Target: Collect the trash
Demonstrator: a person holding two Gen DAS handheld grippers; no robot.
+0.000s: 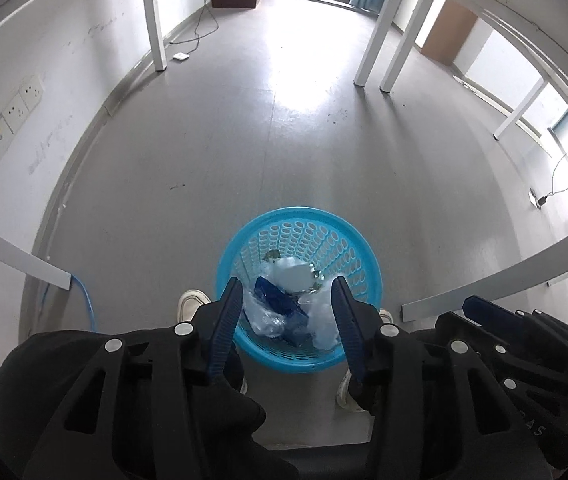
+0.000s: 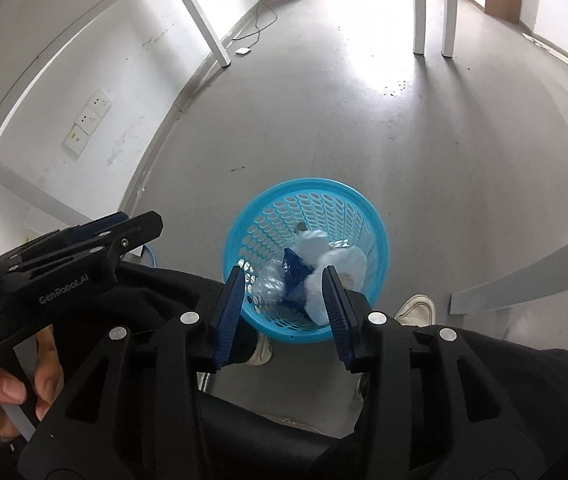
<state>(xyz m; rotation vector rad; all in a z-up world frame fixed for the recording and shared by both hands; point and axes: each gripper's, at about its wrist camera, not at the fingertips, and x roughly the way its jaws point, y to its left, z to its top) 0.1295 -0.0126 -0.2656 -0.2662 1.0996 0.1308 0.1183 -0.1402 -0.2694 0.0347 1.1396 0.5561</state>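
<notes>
Task looks mostly done: the round blue perforated plastic basket (image 1: 299, 288) on the grey floor (image 1: 244, 140) already holds crumpled clear plastic wrap (image 2: 270, 286), a dark blue wrapper (image 1: 278, 300) and white paper scraps (image 2: 343, 264). No loose trash shows on the visible floor, though much lies outside view.

Left gripper (image 1: 287, 292): partly spread, nothing between the pads, basket below and just ahead of the tips.

Right gripper (image 2: 282, 280): likewise partly spread and empty, hanging above the basket's near rim.
</notes>
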